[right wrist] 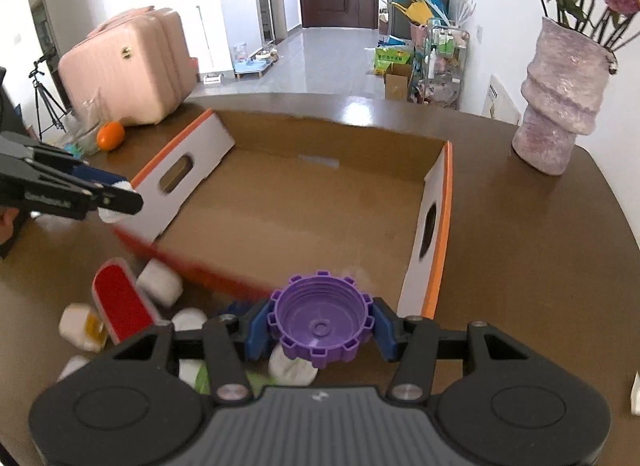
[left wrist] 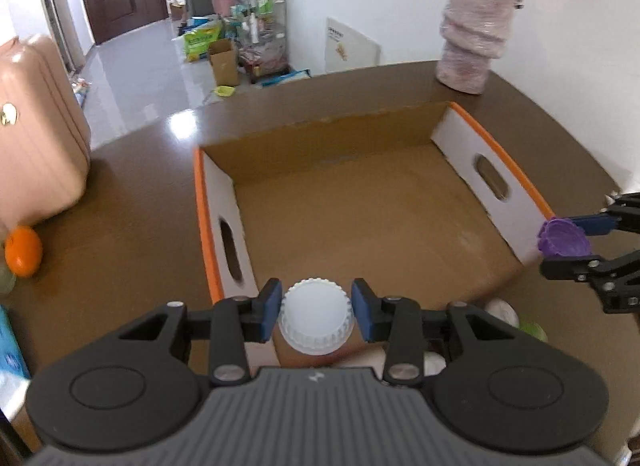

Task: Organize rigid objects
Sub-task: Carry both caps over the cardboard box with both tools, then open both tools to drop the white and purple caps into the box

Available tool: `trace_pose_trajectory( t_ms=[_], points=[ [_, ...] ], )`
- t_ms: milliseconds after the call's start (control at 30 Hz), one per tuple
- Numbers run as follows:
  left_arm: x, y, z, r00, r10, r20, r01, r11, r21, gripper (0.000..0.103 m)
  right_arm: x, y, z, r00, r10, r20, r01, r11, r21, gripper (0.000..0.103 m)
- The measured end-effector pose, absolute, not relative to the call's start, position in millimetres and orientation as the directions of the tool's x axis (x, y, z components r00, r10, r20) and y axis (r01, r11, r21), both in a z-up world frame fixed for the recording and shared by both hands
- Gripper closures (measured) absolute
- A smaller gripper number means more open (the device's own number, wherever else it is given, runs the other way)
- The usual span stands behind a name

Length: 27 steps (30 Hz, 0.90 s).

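Observation:
My left gripper (left wrist: 316, 312) is shut on a white ribbed cap (left wrist: 316, 322), held over the near edge of an open cardboard box (left wrist: 360, 217) with orange-trimmed white end walls. The same gripper (right wrist: 120, 195) shows at the left of the right wrist view, with the white cap (right wrist: 114, 215) between its pads. My right gripper (right wrist: 320, 326) is shut on a purple notched cap (right wrist: 320, 324), hollow side up, near the box's (right wrist: 312, 201) front right corner. In the left wrist view it (left wrist: 568, 244) grips the purple cap (left wrist: 562, 242) beside the box's right wall.
Several white caps (right wrist: 160, 280), a red-faced lid (right wrist: 122, 300) and small bottles lie on the brown table (right wrist: 540, 234) in front of the box. A pink vase (right wrist: 560, 105) stands at the back right; a pink suitcase (right wrist: 128, 69) and an orange (right wrist: 110, 135) at the left.

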<state>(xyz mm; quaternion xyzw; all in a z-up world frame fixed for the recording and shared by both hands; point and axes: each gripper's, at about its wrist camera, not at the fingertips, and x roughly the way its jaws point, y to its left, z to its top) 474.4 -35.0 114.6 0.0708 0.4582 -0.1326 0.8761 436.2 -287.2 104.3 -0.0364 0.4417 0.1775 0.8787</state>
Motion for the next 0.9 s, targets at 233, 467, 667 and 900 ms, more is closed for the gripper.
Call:
trace_pose_trajectory(
  t_ms=[233, 467, 667, 900],
  points=[
    [556, -52, 96, 0.469, -0.141, -0.872, 0.270, 0.963, -0.010, 0.064, 530, -269, 93, 0.470, 0.249, -0.847, -0.323, 0.941, 0.098, 0.051],
    [620, -58, 56, 0.379, -0.053, -0.924, 0.217, 0.976, 0.033, 0.064, 604, -252, 56, 0.411, 0.167, -0.896, -0.271, 0.961, 0.054, 0.051],
    [644, -59, 39, 0.354, -0.028, -0.935, 0.201, 0.979, 0.047, 0.063, 638, -238, 26, 0.385, 0.117, -0.915, -0.257, 0.966, 0.015, 0.051],
    [646, -60, 34, 0.348, -0.003, -0.937, 0.195, 0.978, 0.070, 0.060, 643, -231, 20, 0.383, 0.112, -0.917, -0.262, 0.965, 0.009, 0.045]
  ],
)
